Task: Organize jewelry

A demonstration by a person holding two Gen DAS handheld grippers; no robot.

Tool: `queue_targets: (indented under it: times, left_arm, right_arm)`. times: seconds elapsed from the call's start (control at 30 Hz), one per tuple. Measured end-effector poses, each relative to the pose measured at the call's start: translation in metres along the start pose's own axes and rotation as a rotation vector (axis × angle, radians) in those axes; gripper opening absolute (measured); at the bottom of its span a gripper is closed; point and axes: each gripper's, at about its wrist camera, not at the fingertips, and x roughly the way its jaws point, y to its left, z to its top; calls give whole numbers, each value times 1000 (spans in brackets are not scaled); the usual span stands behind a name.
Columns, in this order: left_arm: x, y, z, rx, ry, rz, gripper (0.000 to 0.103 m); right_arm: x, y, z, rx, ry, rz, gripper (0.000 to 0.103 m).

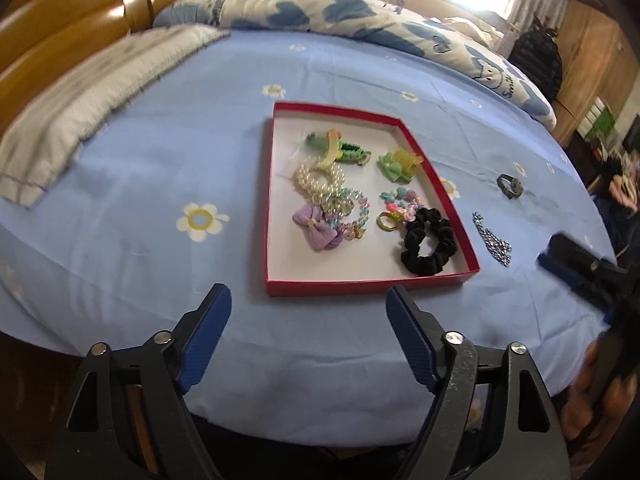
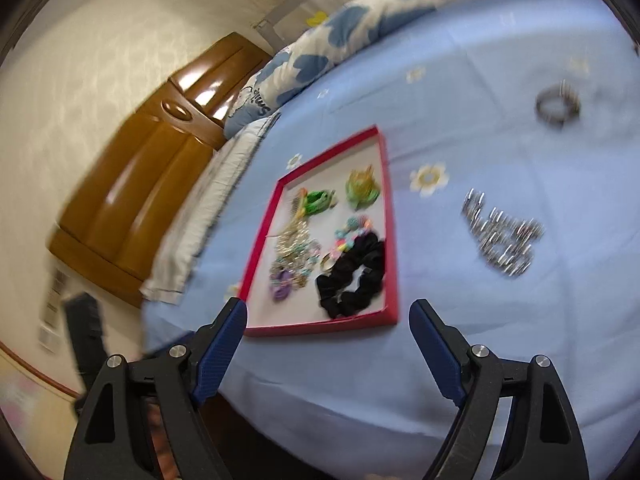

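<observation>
On the blue flowered bedsheet (image 1: 160, 152) sat a shallow red box (image 1: 372, 280), and most of the sorting looked done. Inside it lay a black scrunchie (image 1: 430, 246), a pearl bracelet (image 1: 320, 178), a purple bow (image 1: 316, 228), a green bow clip (image 1: 398, 165), a green hair clip (image 1: 352, 152), a small gold ring (image 1: 386, 222) and a cluster of pastel beads (image 1: 402, 196).

Two pieces were left outside, to the box's right: a silver chain (image 1: 492, 240) lying near its wall, and a dark band or watch (image 1: 510, 186) farther off. I judged those were what remained.

The left gripper (image 1: 308, 332) hung before the box's near edge, fingers spread wide and empty. The right gripper (image 2: 328, 344) was likewise spread with nothing between its fingers, hovering over the sheet between box and chain.

The right wrist view was smeared, so the chain (image 2: 502, 236) read only as glints, and the dark band (image 2: 558, 106) could not be told apart as watch or bracelet. The beaded pieces overlapped, so counting them was guesswork.
</observation>
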Motion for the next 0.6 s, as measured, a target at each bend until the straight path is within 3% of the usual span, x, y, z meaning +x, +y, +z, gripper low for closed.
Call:
queue_targets:
  times: [0.13, 0.27, 0.3, 0.4, 0.6]
  left_arm:
    - [-19, -5, 14, 38, -32, 36, 99]
    - [-29, -9, 27, 68, -74, 98, 103]
    - [-26, -9, 28, 70, -76, 118, 103]
    - [-12, -5, 25, 53, -54, 146, 103]
    - [12, -1, 6, 35, -21, 173, 103]
  right_arm:
    - [-33, 43, 13, -219, -71, -89, 86]
    - [-54, 78, 31, -367, -104, -126, 102]
    - [-56, 84, 34, -390, -111, -138, 103]
    - [-49, 87, 33, -404, -111, -151, 103]
    - [-15, 62, 9, -311, -58, -145, 103]
